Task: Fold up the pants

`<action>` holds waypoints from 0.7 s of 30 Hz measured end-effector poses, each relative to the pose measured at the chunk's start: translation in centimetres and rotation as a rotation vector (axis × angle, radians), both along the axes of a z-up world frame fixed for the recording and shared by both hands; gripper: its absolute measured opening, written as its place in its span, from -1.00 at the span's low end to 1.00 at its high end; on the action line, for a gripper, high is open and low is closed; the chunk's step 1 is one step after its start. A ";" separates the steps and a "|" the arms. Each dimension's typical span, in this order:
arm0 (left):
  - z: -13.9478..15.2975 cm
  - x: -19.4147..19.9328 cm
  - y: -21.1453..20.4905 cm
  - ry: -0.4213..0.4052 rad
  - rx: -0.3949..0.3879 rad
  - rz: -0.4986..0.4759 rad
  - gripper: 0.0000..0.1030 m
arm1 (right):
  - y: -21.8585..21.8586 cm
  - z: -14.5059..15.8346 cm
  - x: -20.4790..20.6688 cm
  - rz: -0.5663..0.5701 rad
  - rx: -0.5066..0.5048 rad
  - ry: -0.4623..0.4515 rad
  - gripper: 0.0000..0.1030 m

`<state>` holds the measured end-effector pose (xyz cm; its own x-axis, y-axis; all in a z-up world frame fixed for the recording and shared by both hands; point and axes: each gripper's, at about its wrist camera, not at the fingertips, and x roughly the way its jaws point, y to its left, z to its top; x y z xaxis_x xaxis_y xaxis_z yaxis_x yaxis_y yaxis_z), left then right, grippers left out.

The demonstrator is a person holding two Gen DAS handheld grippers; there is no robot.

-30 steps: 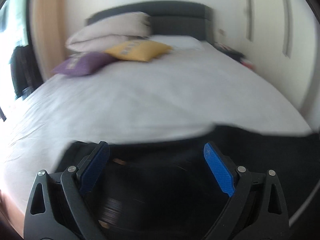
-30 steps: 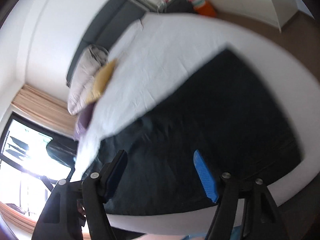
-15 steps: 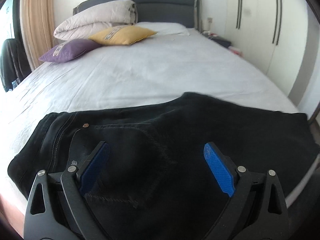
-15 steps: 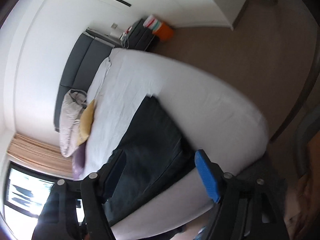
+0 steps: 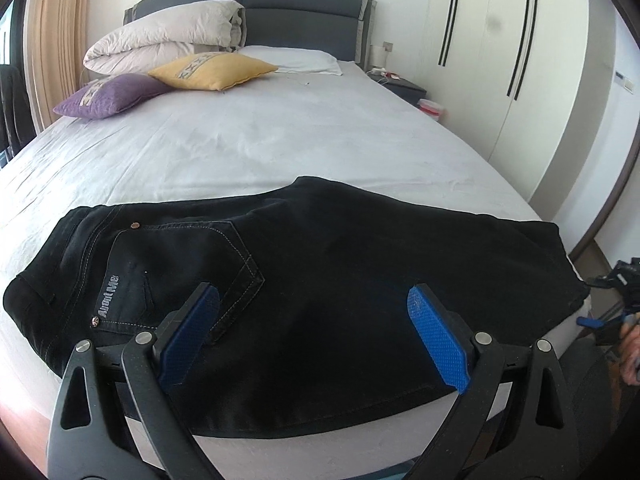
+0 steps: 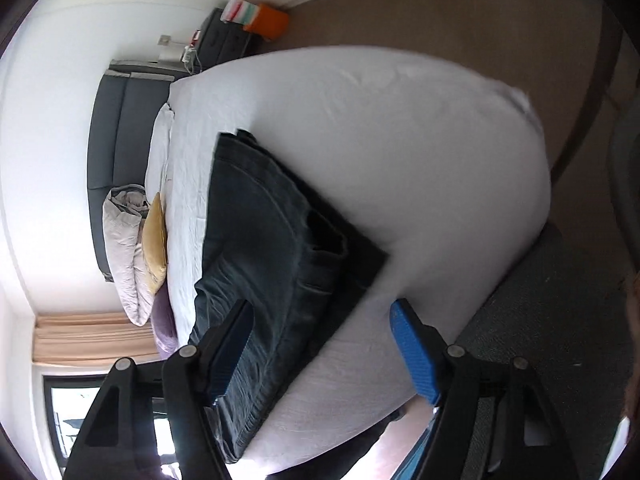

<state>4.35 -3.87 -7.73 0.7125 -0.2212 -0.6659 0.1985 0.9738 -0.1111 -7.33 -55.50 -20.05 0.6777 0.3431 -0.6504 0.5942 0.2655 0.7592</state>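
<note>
Black pants [image 5: 320, 272] lie folded flat across the near end of the white bed [image 5: 260, 144], waistband and back pocket at the left. My left gripper [image 5: 314, 336] is open and empty, hovering just above the pants' near edge. My right gripper [image 6: 322, 348] is open and empty, rolled sideways off the bed's right corner; the pants [image 6: 264, 248] show in its view as a layered stack. The right gripper also shows at the far right of the left wrist view [image 5: 608, 312].
A purple cushion [image 5: 108, 94], a yellow cushion [image 5: 212, 70], a folded duvet [image 5: 168, 40] and a white pillow [image 5: 296, 58] lie by the dark headboard. White wardrobe doors [image 5: 500, 40] stand at the right. A nightstand [image 6: 224, 38] and an orange box [image 6: 268, 22] stand beside the bed.
Both grippers have pulled back from the pants and stay open. The right gripper has swung off the bed's right side. The pants lie still.
</note>
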 end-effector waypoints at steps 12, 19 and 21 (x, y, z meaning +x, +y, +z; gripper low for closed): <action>0.0 -0.3 0.0 0.010 -0.018 -0.013 0.87 | -0.3 0.4 0.4 -0.033 0.055 -0.141 0.44; 0.0 -0.5 0.2 0.017 -0.030 -0.007 0.87 | -0.8 -0.4 -0.5 -0.116 0.160 -0.265 0.26; 0.0 -0.5 0.3 0.020 -0.034 -0.006 0.87 | -0.8 -0.7 -0.6 -0.137 0.179 -0.291 0.21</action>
